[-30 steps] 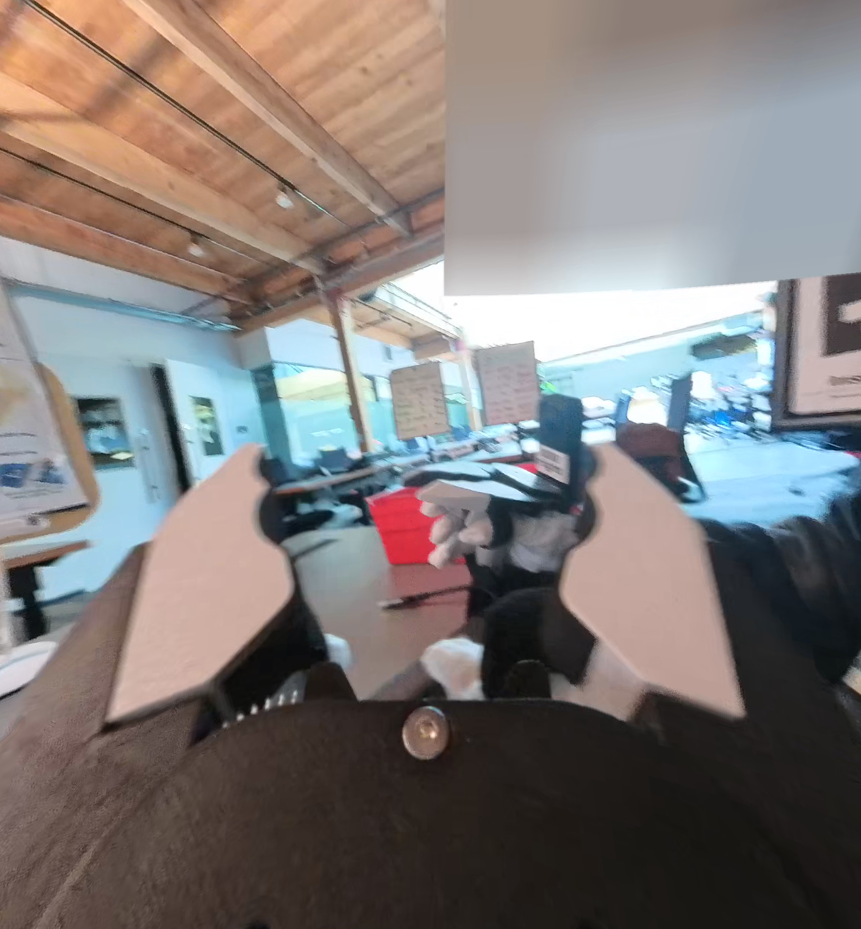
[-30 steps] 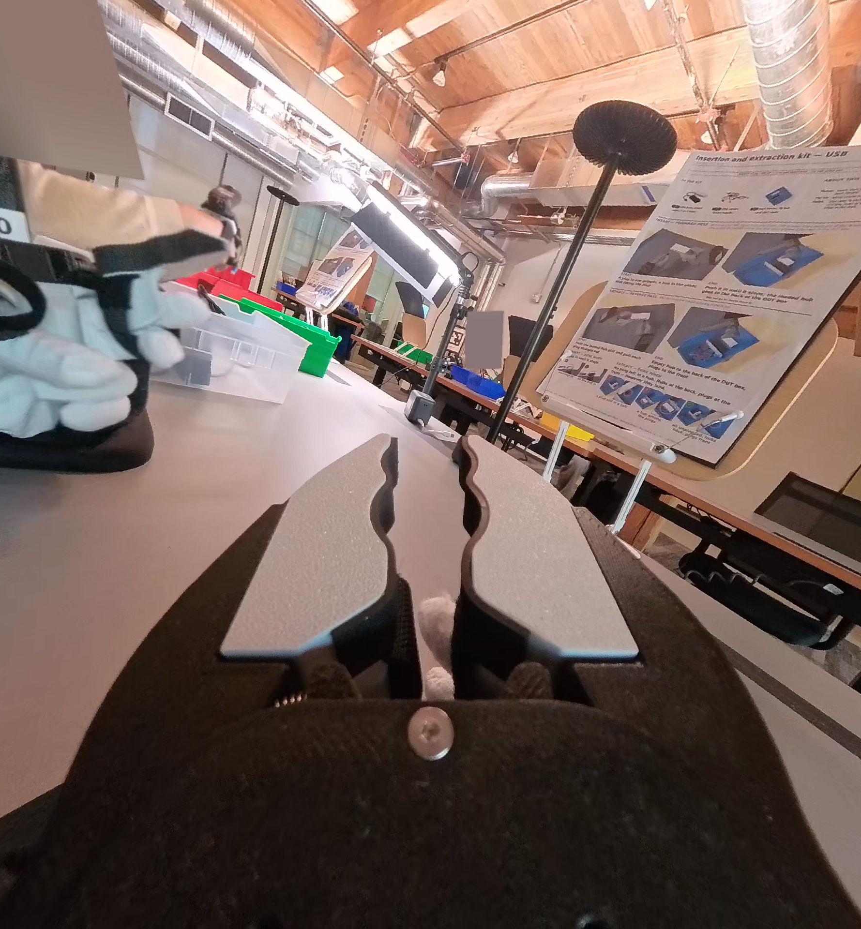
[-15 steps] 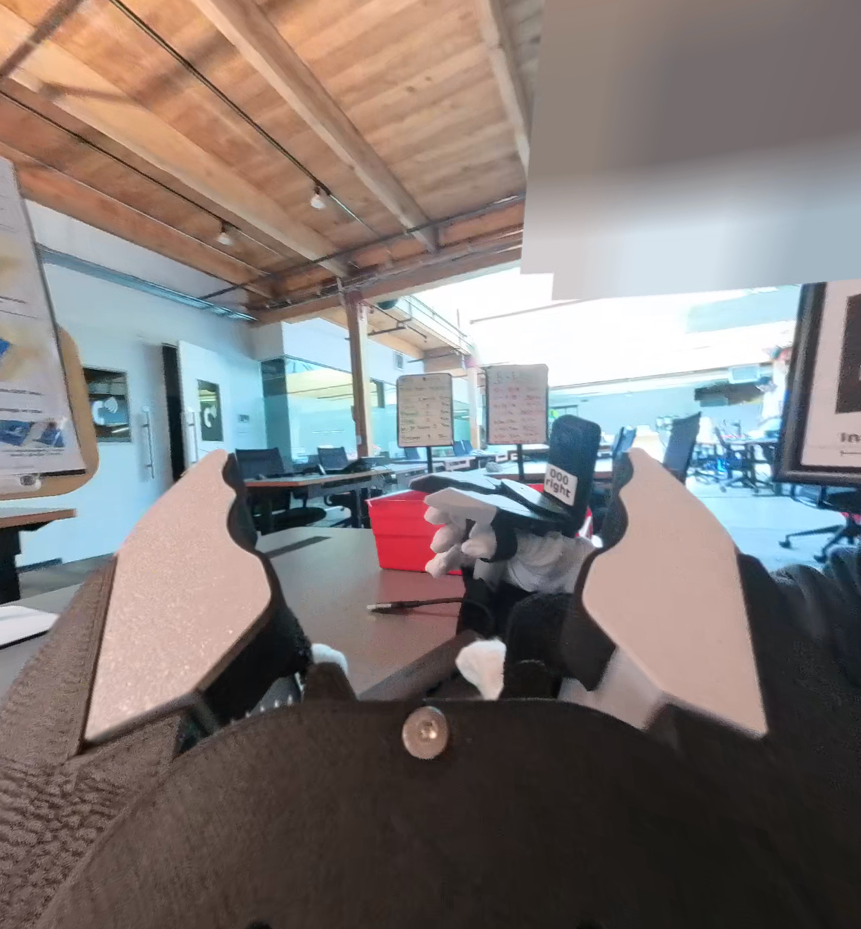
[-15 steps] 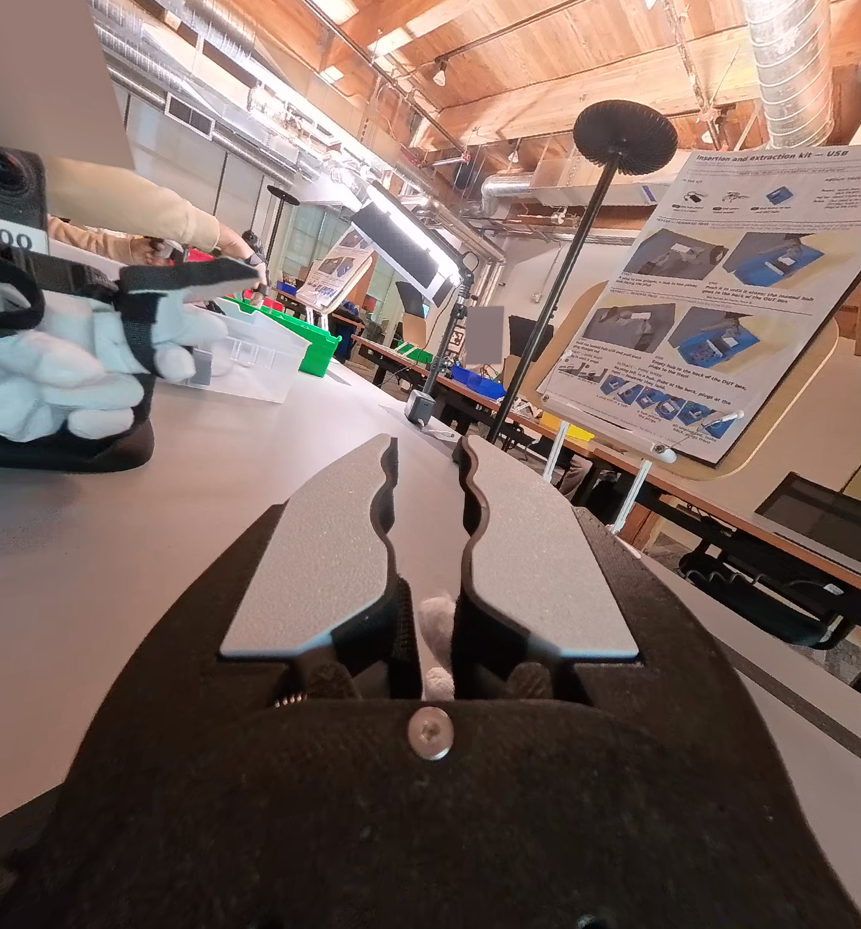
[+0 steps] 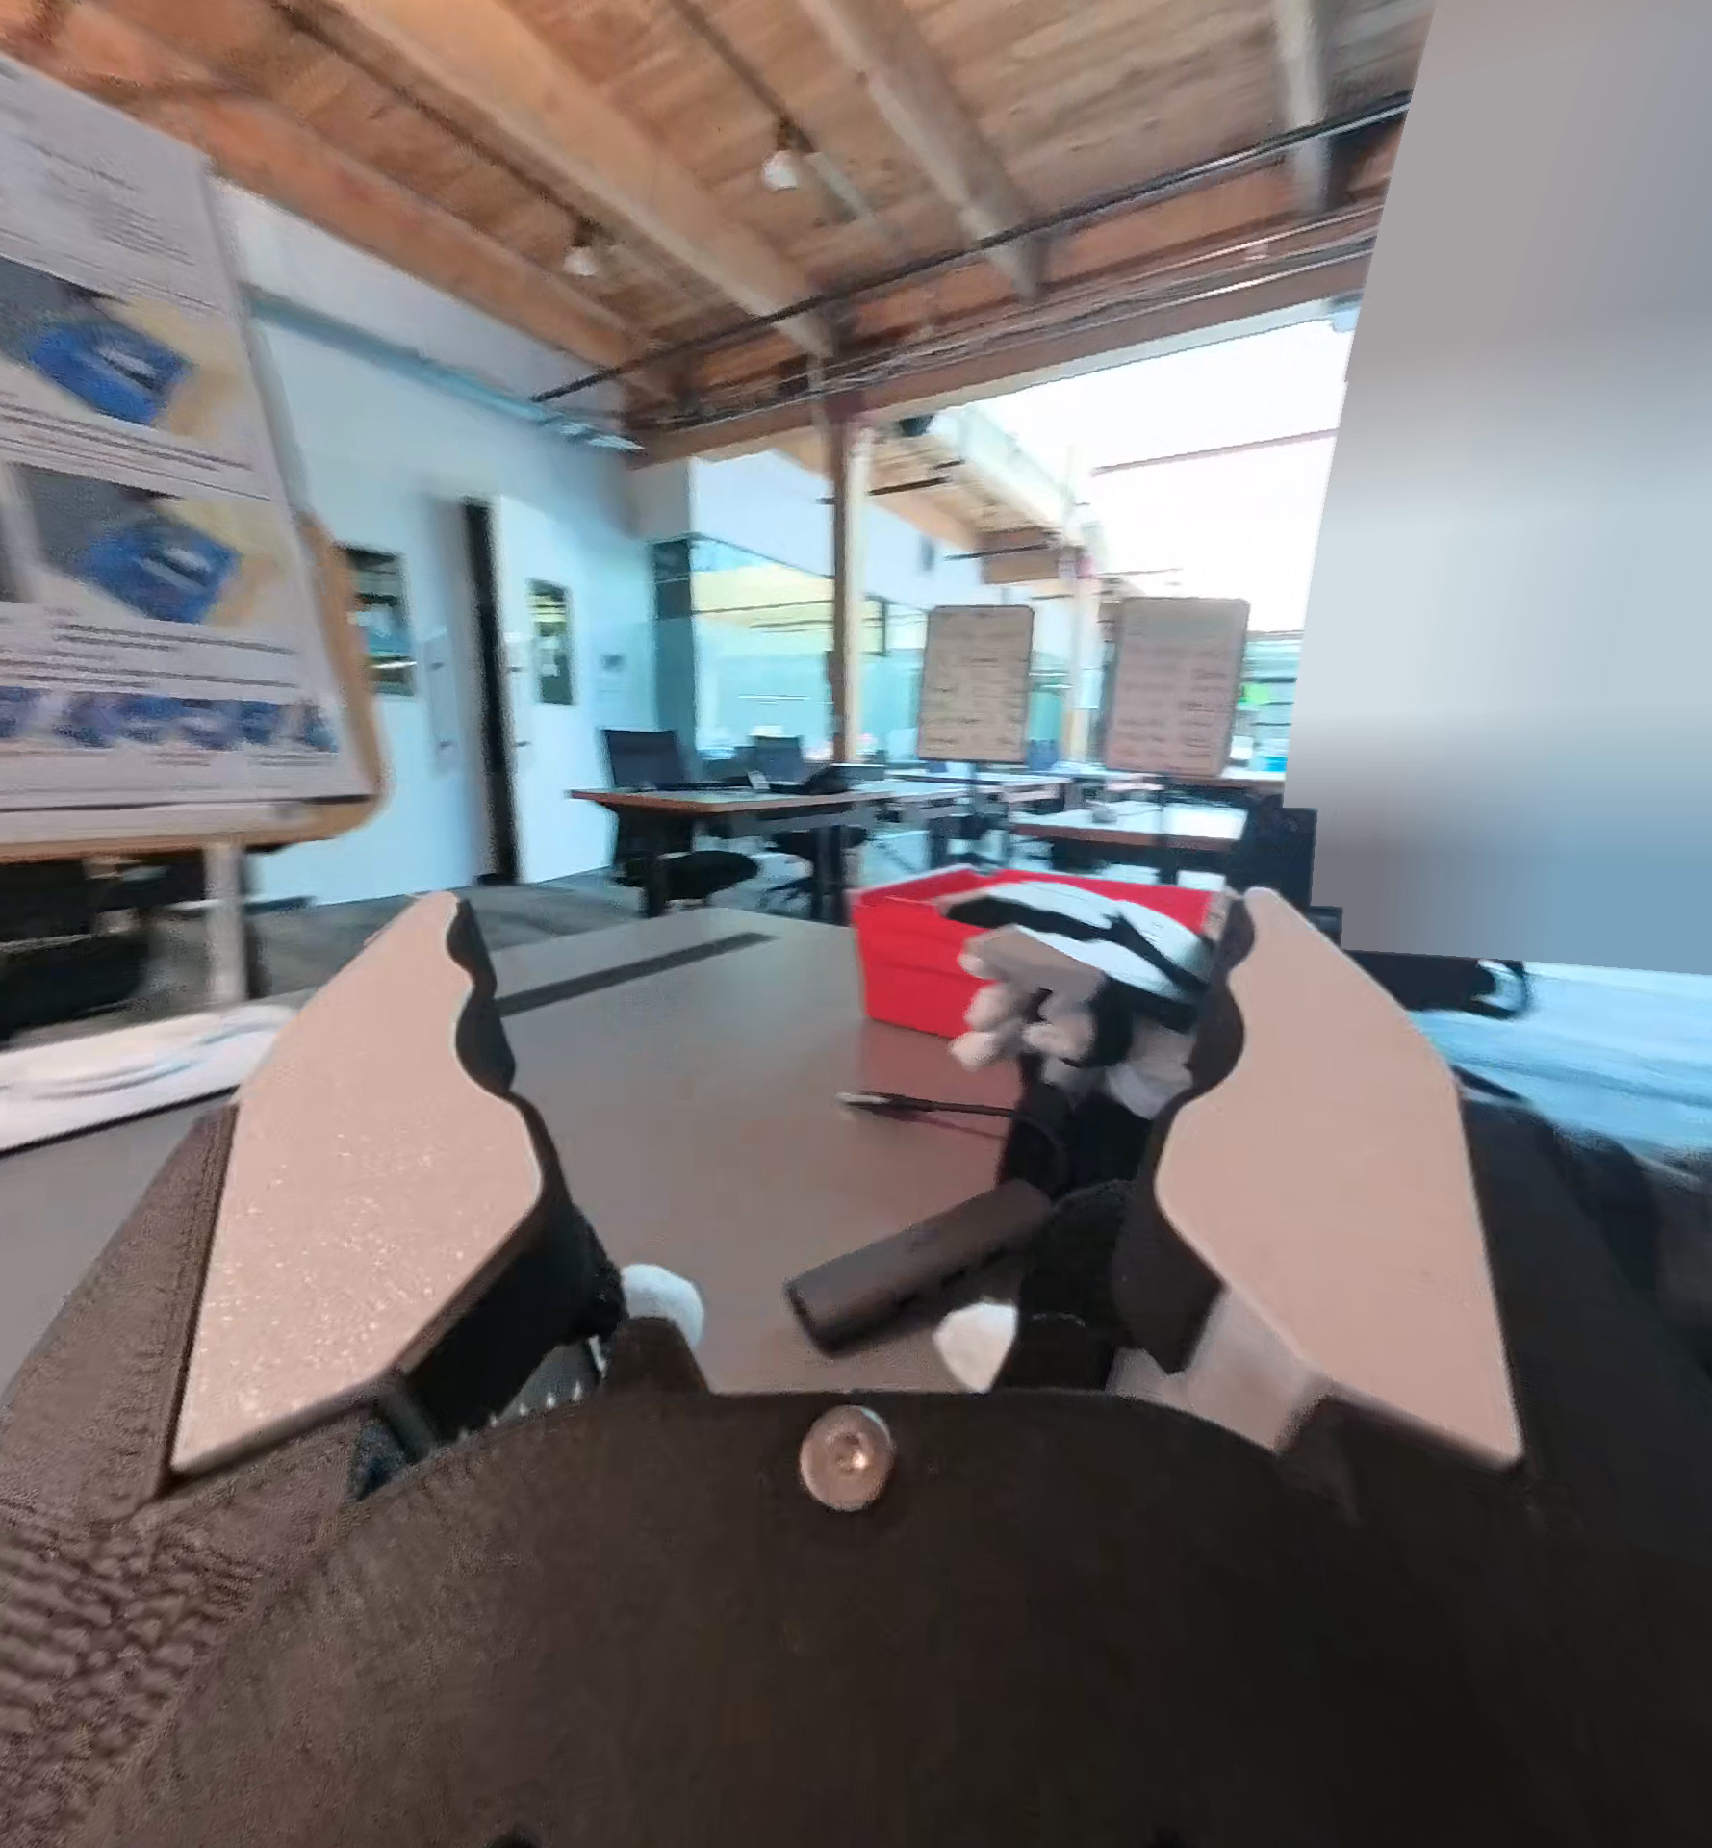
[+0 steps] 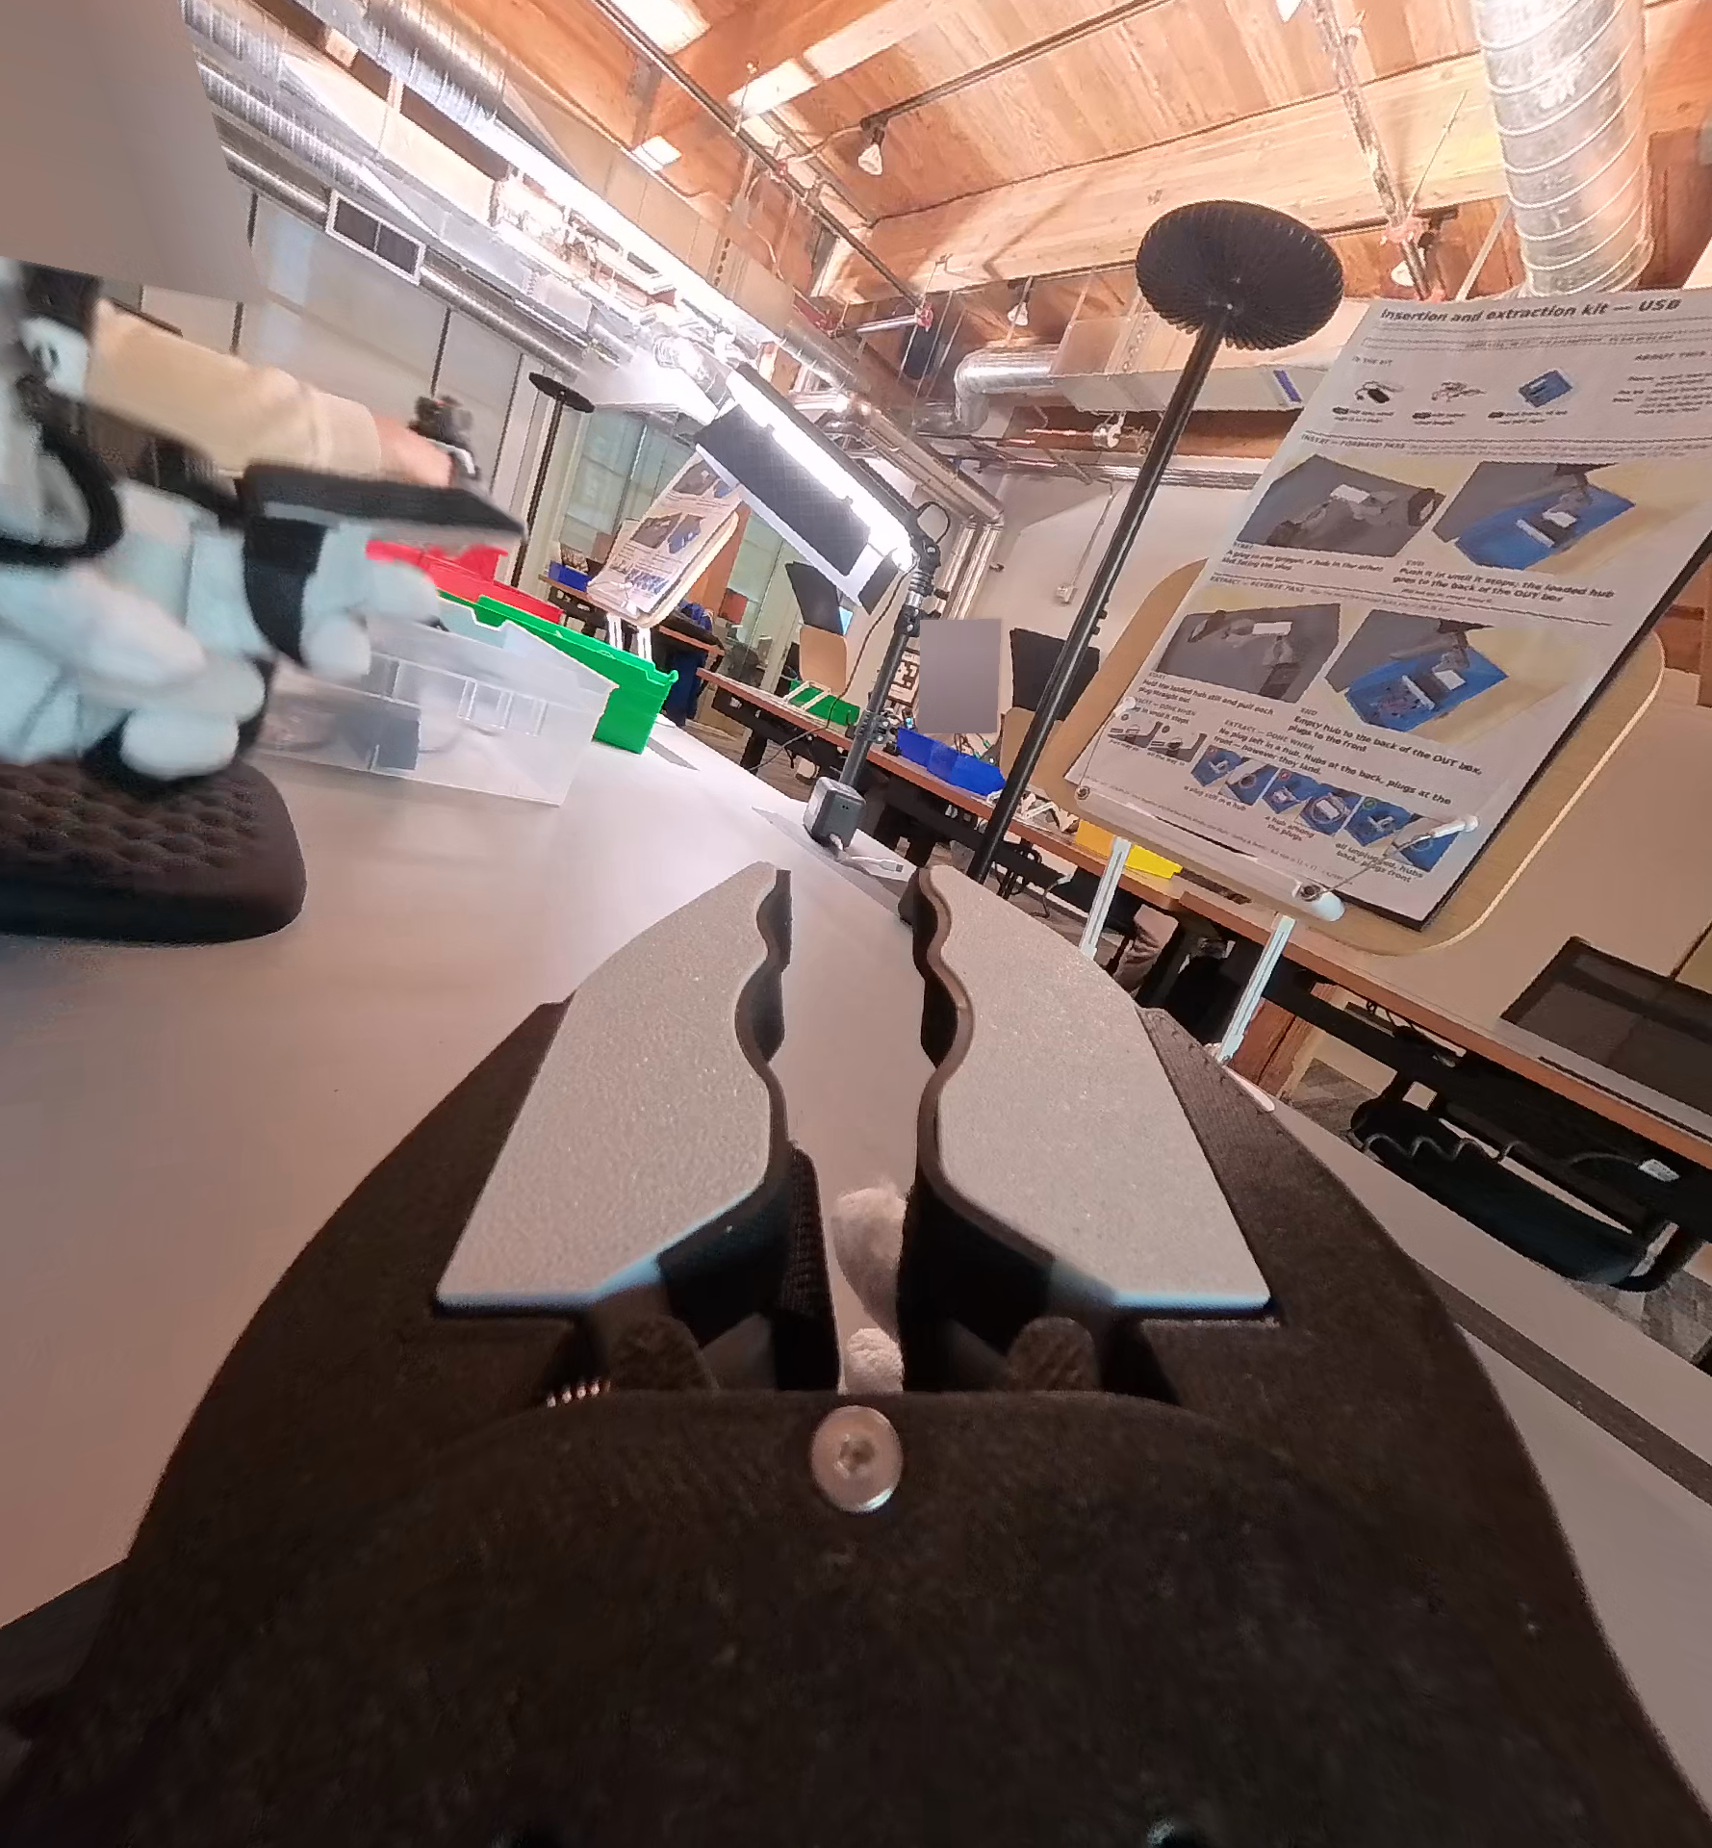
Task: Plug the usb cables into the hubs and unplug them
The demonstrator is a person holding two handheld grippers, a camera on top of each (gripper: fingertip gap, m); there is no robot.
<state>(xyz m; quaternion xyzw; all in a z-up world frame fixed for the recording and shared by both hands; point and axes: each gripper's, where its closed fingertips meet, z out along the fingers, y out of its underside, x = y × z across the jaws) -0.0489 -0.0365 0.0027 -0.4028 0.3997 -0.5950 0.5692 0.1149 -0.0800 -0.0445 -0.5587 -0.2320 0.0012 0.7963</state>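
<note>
Matte grey fingers, wavy inner edges, on a black textured body: left gripper (image 5: 847, 1060) spread wide, empty, held low over a smooth dark tabletop (image 5: 692, 1080). One slim dark bar-shaped hub (image 5: 917, 1265) lies flat on it between the fingers, far end hidden behind the right one. One thin black usb cable (image 5: 917, 1105) with a metal plug rests beyond the hub, apart from it; its tail is hidden. One red plastic bin (image 5: 907, 965) farther back. White-gloved hand there is blurred. Right gripper (image 6: 852, 985): fingers nearly together, narrow gap, nothing held. One clear bin (image 6: 492, 720), two green bins (image 6: 632, 700), one instruction poster (image 6: 1431, 610). Left gripper blurred, cut off at frame edge.
</note>
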